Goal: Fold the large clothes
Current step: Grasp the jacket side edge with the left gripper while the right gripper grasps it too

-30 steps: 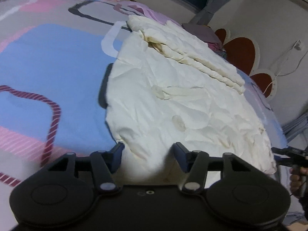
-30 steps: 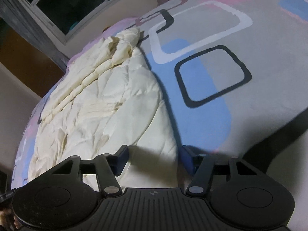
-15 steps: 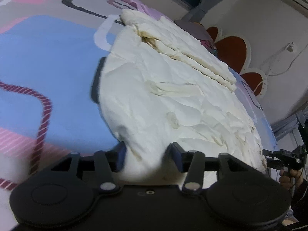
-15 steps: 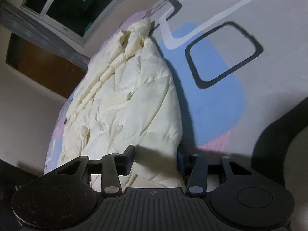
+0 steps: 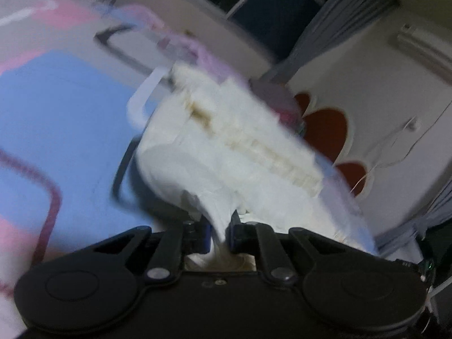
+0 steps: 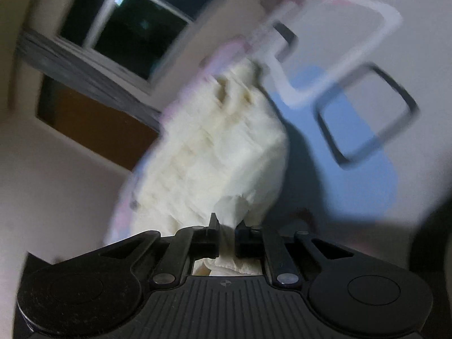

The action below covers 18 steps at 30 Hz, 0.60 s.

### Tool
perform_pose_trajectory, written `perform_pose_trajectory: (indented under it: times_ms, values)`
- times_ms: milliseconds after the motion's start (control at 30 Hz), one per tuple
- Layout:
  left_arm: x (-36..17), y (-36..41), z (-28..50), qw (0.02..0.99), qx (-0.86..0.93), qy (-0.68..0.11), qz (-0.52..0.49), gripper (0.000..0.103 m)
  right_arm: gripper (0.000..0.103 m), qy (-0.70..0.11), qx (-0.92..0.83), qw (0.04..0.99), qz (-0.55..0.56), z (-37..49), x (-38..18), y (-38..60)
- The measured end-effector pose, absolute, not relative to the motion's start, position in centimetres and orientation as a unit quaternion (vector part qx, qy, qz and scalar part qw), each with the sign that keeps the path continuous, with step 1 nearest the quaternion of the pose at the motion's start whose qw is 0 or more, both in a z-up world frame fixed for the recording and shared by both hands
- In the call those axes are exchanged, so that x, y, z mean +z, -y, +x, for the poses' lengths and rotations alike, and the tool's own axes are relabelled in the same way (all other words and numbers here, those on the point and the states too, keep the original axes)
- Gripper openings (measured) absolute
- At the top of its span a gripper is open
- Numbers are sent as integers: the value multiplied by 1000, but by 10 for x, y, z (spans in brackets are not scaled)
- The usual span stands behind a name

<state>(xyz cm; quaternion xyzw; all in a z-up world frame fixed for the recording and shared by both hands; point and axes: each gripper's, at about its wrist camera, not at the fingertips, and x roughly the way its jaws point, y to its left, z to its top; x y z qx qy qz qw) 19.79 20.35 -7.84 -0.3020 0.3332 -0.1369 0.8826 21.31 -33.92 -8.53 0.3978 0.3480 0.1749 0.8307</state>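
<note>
A cream padded jacket (image 5: 226,152) lies across a bed, its far part folded into ridges. My left gripper (image 5: 220,234) is closing its jaws, and a fold of the jacket's near hem is pinched between the pads and pulled up off the bed. In the right wrist view the same jacket (image 6: 220,152) stretches away from my right gripper (image 6: 226,240), whose jaws are also closing, clamped on the other near corner of the hem. Both views are blurred by motion.
The jacket rests on a bedspread (image 5: 56,130) patterned in blue, pink and grey with outlined rectangles, also seen as the bedspread (image 6: 367,147) to the right. A red and cream scalloped headboard (image 5: 327,130) and a dark window (image 6: 127,28) stand beyond.
Both grippers went from open around the jacket's near hem to clamped on it. Both have risen and tilted, lifting the hem off the bed.
</note>
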Motion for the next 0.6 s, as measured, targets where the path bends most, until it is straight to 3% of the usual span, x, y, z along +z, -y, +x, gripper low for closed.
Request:
perform_pose_trajectory:
  times_ms: [333,600]
  values:
    - [10,-194,309,915,-139,-259,-277,11,8,-280,177,851,408,345,0,335]
    - [-8,-204,446,896,-115,-301,-307,11,8,-323,151,814,459,493,-25,348]
